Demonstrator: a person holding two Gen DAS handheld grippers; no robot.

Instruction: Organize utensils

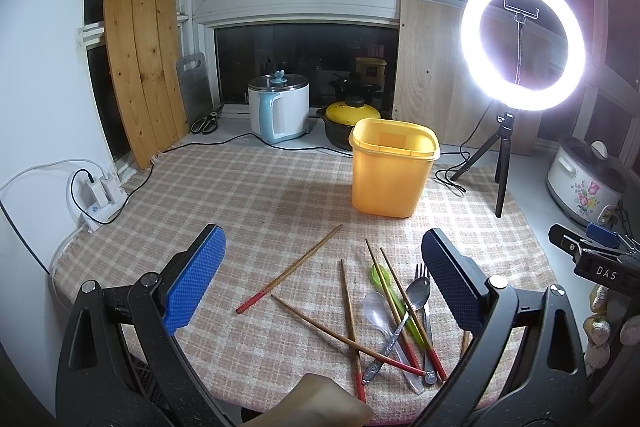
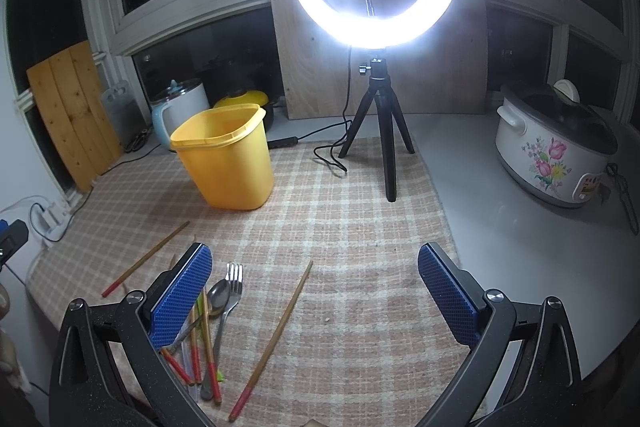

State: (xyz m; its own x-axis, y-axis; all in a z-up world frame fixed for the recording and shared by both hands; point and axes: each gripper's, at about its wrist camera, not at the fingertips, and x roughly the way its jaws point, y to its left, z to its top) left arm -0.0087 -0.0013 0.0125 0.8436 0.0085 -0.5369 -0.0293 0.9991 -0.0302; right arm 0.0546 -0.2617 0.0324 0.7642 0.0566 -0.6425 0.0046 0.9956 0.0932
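Both grippers, left [image 1: 320, 281] and right [image 2: 316, 291], hang wide open, gripping nothing. The utensils [image 1: 400, 323] are heaped near the checkered cloth's [image 1: 260, 195] front edge, yellow bin [image 1: 394, 169] toward its back.

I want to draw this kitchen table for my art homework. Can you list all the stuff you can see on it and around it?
chopsticks: at least six, wooden with red ends, scattered on the cloth
metal spoon: one, silver, in the pile
fork: one, silver, in the pile
clear spoon: one, see-through, in the pile
green utensil: one, green, under the chopsticks
yellow tub: one, yellow, upright behind the pile
checked cloth: one, pink and white, on the table
ring light: one, lit white, black tripod, right
electric pot: one, white and blue, by the window
clay pot: one, black, yellow lid
floral cooker: one, white, far right
wooden board: one, leaning left
scissors: one, black
left gripper: blue pads, open
right gripper: blue pads, open
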